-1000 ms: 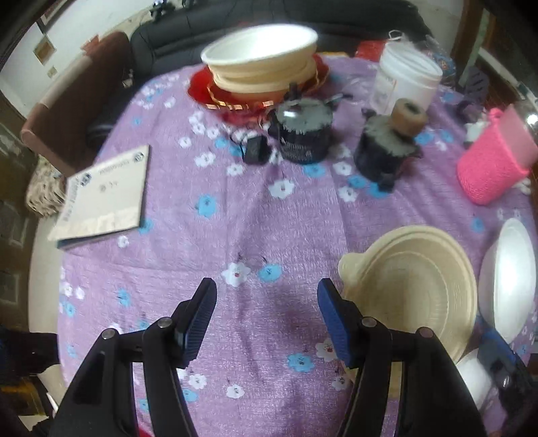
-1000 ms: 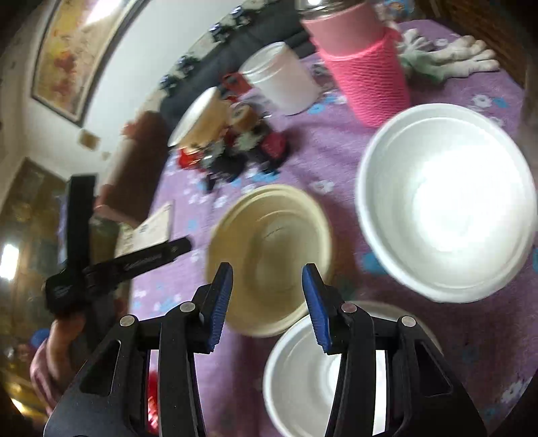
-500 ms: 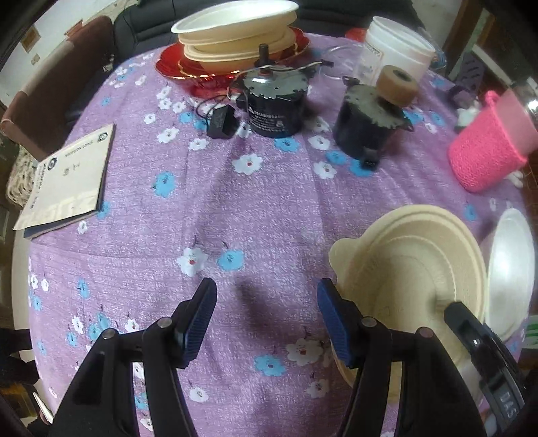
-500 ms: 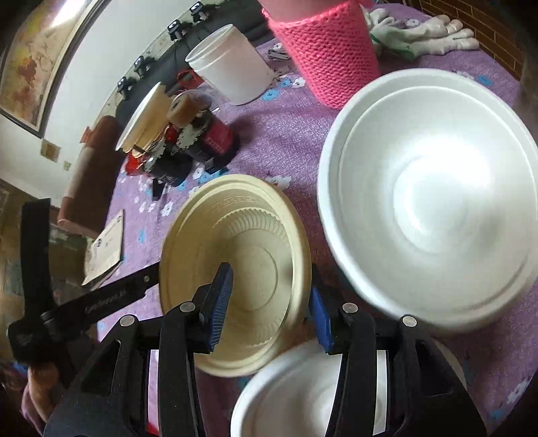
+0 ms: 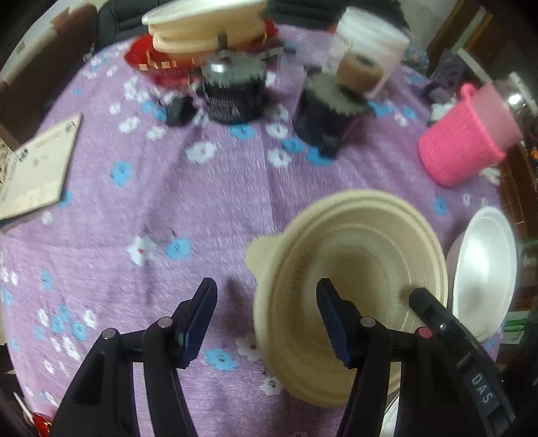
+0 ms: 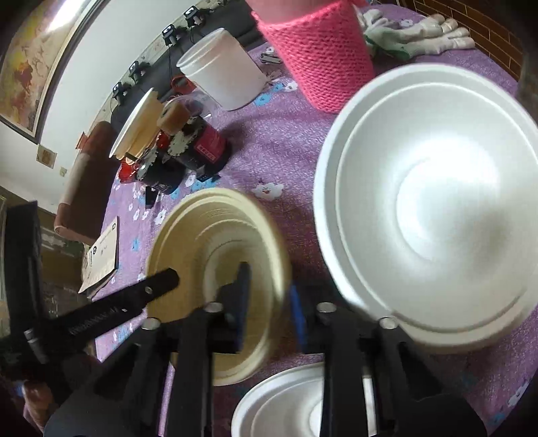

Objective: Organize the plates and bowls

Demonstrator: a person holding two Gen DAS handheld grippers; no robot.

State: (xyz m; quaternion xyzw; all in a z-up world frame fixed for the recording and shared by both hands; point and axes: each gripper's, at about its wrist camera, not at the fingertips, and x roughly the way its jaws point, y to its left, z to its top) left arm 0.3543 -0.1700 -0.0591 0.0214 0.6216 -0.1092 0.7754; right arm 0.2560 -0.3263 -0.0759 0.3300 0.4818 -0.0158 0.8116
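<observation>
The cream-coloured, ribbed disposable plate (image 6: pixel 215 248) sits on the purple flowered tablecloth (image 5: pixel 201 201) beside a large white foam bowl (image 6: pixel 433 208), your right gripper (image 6: pixel 269 309) straddling its near rim, fingers either side, not visibly clamped. Your left gripper (image 5: pixel 265 312) hangs spread and empty at the plate's left edge. Judging by the far stack of cream and white dishes on a red plate (image 5: pixel 205 30), sorting is partly done; this plate and the white bowls remain.
</observation>
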